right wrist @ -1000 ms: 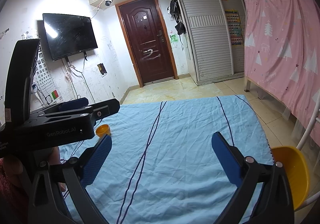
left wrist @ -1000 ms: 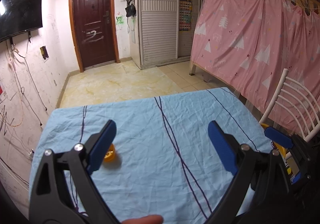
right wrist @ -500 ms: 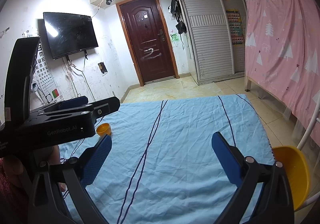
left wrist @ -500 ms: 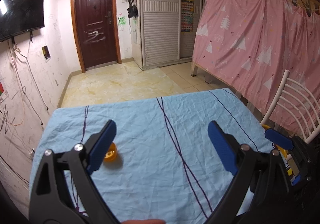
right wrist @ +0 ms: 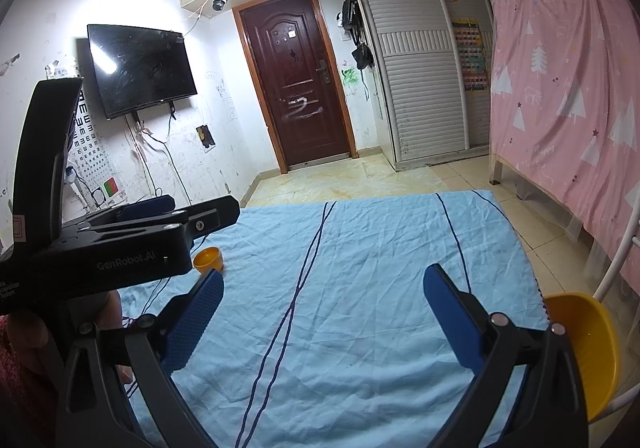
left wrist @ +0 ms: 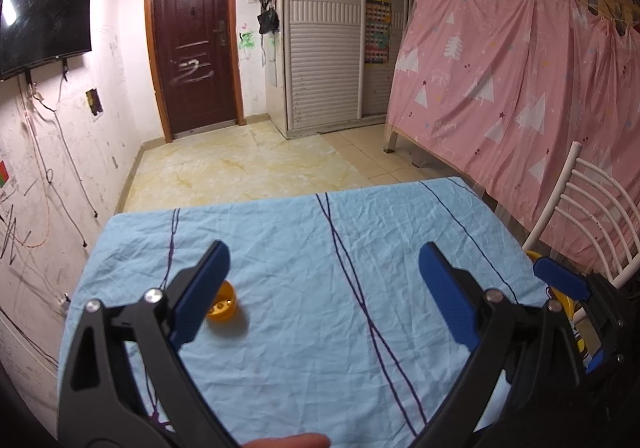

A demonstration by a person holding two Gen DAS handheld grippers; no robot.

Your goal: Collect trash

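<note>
With both my left gripper and right gripper spread wide and empty, I should swing left, straddling the small orange plastic cup on the wrinkled light-blue tablecloth squarely before squeezing.

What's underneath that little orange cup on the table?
The orange cup stands on a wrinkled light blue cloth with dark lines. The cloth covers the whole tabletop, so the surface beneath it cannot be seen. The left gripper finger also hides the cup's near-left side.
</note>
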